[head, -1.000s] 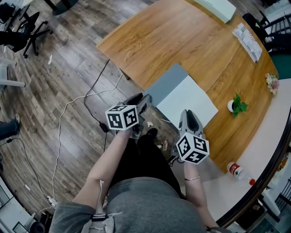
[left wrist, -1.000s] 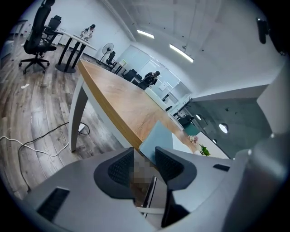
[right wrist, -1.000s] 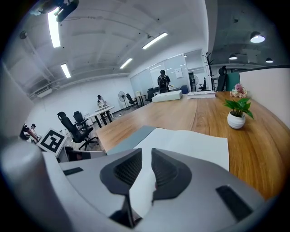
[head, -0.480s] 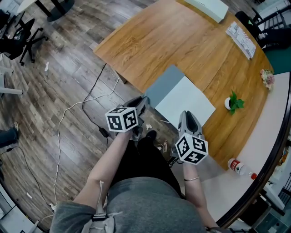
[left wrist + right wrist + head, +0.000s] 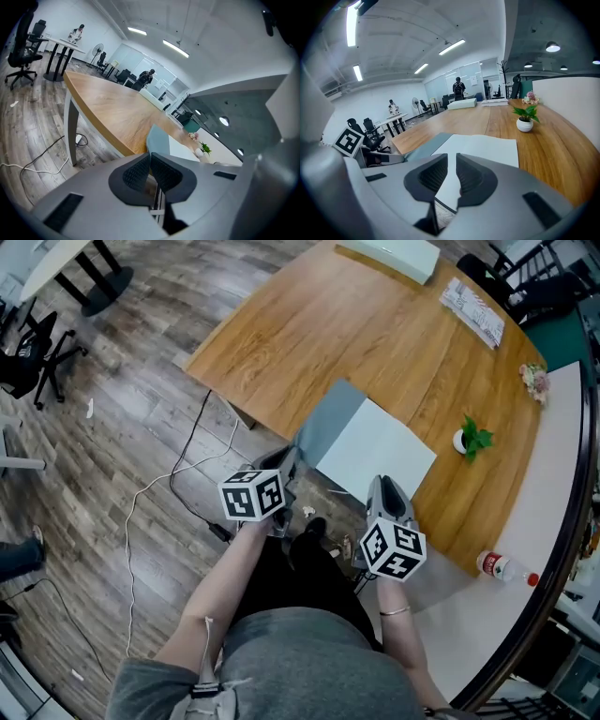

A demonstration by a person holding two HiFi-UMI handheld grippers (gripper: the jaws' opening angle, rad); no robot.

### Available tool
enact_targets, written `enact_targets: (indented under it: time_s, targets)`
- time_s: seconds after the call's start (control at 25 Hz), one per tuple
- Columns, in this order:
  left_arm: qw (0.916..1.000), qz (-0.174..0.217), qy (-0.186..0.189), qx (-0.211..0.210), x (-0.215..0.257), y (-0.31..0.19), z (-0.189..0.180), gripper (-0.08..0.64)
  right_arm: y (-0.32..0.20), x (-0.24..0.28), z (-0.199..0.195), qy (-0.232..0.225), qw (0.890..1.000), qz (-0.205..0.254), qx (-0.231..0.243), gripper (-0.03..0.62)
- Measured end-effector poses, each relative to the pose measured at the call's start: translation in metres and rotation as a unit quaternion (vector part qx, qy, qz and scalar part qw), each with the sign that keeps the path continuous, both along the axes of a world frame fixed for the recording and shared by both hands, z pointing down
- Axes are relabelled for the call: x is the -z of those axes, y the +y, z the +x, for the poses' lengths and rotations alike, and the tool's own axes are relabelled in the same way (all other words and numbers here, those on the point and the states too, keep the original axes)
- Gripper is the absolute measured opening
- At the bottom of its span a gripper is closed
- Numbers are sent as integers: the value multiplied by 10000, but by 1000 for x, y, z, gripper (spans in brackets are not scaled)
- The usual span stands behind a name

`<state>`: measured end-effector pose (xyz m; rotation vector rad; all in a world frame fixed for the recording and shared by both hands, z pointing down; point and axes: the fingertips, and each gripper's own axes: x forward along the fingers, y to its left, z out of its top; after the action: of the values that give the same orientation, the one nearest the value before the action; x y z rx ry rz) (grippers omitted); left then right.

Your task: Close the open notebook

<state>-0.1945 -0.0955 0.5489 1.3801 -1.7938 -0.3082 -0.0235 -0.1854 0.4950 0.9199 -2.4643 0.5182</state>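
Observation:
The open notebook lies at the wooden table's near edge, its grey cover spread to the left of the white page. My left gripper is at the cover's near corner. Its jaws have just been closing, and in the left gripper view the gripper has its pads together where the grey cover ends. My right gripper hovers at the page's near edge. In the right gripper view it stands narrowly open, and the white page shows through the gap with nothing between the pads.
On the table stand a small potted plant, a white box and a leaflet at the far side. A bottle lies on the white counter to the right. A cable trails over the floor.
The head view has drifted, so the table sits a little further left. Both grippers keep their places at the notebook's near edge.

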Motion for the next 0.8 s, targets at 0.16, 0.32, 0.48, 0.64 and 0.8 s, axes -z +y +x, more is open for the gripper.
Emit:
enact_targets:
  time_s: [0.16, 0.32, 0.48, 0.64, 0.8]
  targets:
    - [9987, -90, -421, -257, 11, 0, 3, 32, 6, -1, 7, 5, 9998, -5, -201, 60]
    - [9957, -109, -737, -550, 23, -3, 5, 32, 10, 0, 14, -14, 9991, 8, -416, 60]
    - [9922, -3, -942, -814, 36, -6, 10, 32, 13, 1, 22, -14, 9978, 31, -666, 58]
    - [9878, 149, -1070, -1125, 49, -10, 15, 32, 16, 1, 29, -27, 9959, 56, -901, 55]
    - [9828, 309, -1176, -1389, 62, -13, 21, 32, 20, 2, 36, -15, 9934, 90, -1142, 54]
